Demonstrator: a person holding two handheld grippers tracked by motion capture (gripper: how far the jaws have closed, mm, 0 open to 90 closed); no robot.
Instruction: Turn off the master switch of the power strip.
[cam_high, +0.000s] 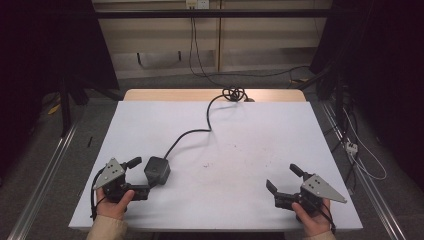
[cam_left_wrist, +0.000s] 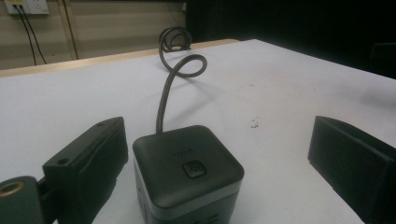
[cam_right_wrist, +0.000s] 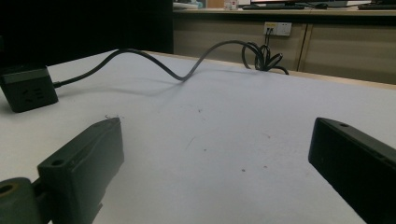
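The dark grey cube-shaped power socket block (cam_high: 157, 170) rests on the white counter (cam_high: 240, 150), toward its near left. Its dark round cable (cam_high: 192, 132) runs from the back face away to a coil at the far edge. The left claw (cam_high: 141, 175) is released, jaws spread wide, and the block sits directly ahead between them, nearer one jaw, without visible contact. In the left gripper view, the block (cam_left_wrist: 187, 172) is square to the jaws, button face up. The right claw (cam_high: 284, 179) is likewise released, well apart from the block, grasping nothing. Judgement: the left hand is nearer; closing it would secure the block.
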